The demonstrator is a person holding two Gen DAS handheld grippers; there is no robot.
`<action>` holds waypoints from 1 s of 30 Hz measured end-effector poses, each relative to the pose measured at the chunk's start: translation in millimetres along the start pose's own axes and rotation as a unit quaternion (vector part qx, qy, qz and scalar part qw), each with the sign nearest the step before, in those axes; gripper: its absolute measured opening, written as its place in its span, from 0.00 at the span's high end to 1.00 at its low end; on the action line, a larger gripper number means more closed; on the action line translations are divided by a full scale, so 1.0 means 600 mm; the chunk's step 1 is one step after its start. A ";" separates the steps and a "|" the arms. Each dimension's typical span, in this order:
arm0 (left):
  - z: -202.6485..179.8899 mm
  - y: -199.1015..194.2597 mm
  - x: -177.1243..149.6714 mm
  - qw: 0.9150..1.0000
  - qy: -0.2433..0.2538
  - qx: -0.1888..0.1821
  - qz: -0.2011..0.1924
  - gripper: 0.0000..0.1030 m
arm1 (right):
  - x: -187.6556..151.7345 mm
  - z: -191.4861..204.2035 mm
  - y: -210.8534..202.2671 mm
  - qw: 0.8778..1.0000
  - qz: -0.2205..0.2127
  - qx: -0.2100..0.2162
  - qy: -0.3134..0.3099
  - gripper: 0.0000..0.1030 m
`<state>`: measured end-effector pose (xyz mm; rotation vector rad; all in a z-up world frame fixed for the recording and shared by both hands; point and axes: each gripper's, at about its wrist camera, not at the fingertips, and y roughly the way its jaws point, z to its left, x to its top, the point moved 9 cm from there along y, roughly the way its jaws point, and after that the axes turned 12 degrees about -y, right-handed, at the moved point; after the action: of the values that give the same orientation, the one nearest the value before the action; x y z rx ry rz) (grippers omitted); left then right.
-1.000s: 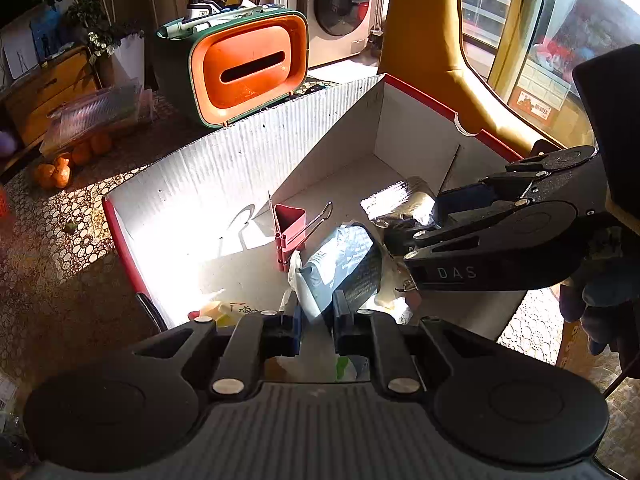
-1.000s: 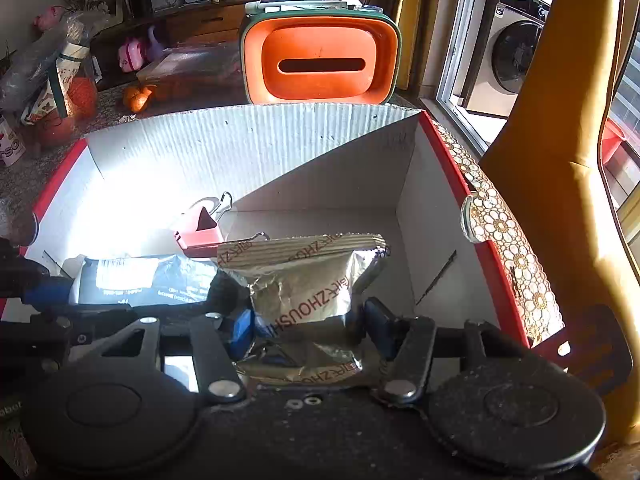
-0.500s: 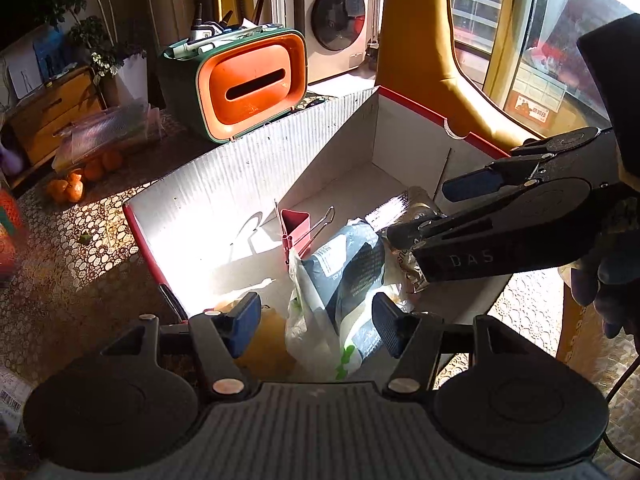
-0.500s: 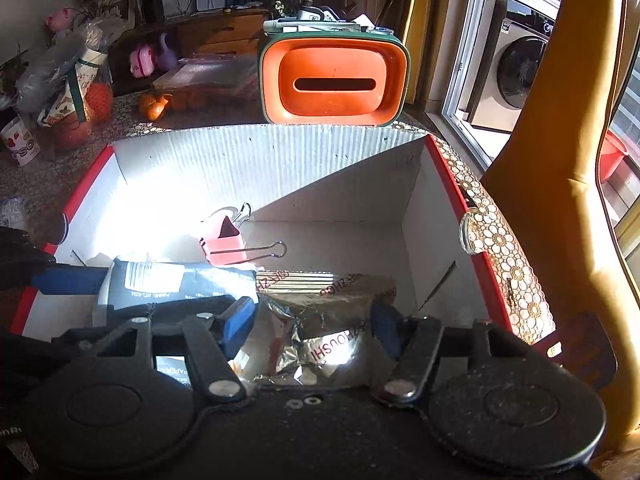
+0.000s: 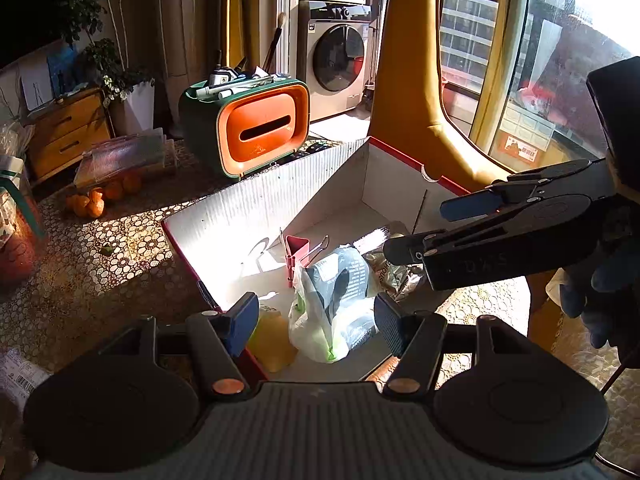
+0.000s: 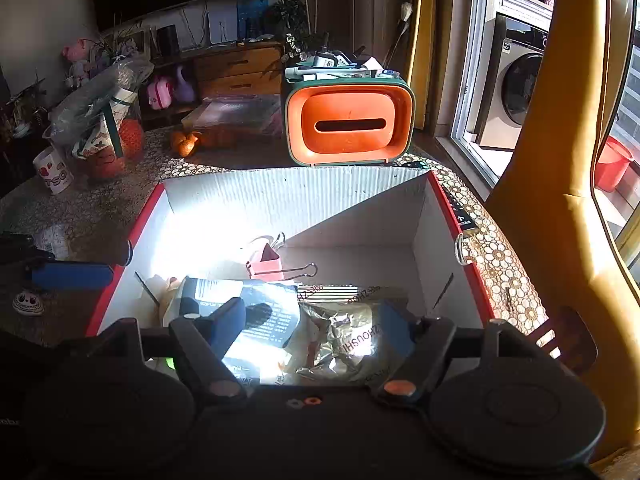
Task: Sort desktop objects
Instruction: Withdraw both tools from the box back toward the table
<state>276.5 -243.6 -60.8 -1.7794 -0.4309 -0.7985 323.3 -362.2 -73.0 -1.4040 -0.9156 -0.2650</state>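
Observation:
A white cardboard box with red rims (image 5: 256, 216) (image 6: 296, 200) sits on the patterned table. Inside lie a pink binder clip (image 5: 297, 256) (image 6: 266, 266), a blue-grey plastic packet (image 5: 340, 284) (image 6: 248, 312), a crinkled silver foil bag (image 5: 394, 272) (image 6: 352, 340) and a yellow object (image 5: 272, 338). My left gripper (image 5: 314, 322) is open and empty above the box's near edge. My right gripper (image 6: 310, 326) is open and empty above the foil bag; it also shows in the left wrist view (image 5: 440, 228).
An orange and green tissue box holder (image 5: 256, 136) (image 6: 348, 124) stands behind the box. Oranges (image 5: 100, 196) and a clear plastic case (image 5: 128, 154) lie at the left. A mug (image 6: 54, 170) and a small white figure (image 6: 28, 304) sit on the table. A yellow chair back (image 6: 560, 200) rises at the right.
Both grippers opened and let go: the left released the plastic packet, the right released the foil bag. Both items now lie in the box and both grippers have pulled back and up.

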 end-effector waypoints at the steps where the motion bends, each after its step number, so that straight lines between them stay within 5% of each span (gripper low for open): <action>1: 0.001 -0.007 0.000 1.000 -0.002 -0.001 -0.005 0.39 | 0.001 0.002 -0.005 1.000 -0.003 0.002 0.001 0.28; 23: 0.064 -0.168 -0.029 0.996 -0.028 -0.006 -0.088 0.39 | 0.003 0.131 -0.121 0.996 -0.085 0.021 -0.014 0.07; 30: 0.106 -0.211 -0.047 0.994 -0.039 -0.005 -0.105 0.30 | 0.002 0.187 -0.143 0.994 -0.101 0.029 -0.013 0.06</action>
<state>195.5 -137.8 -5.2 -1.7995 -0.6757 -0.8799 224.2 -276.1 -20.9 -1.2644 -1.0801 -0.3704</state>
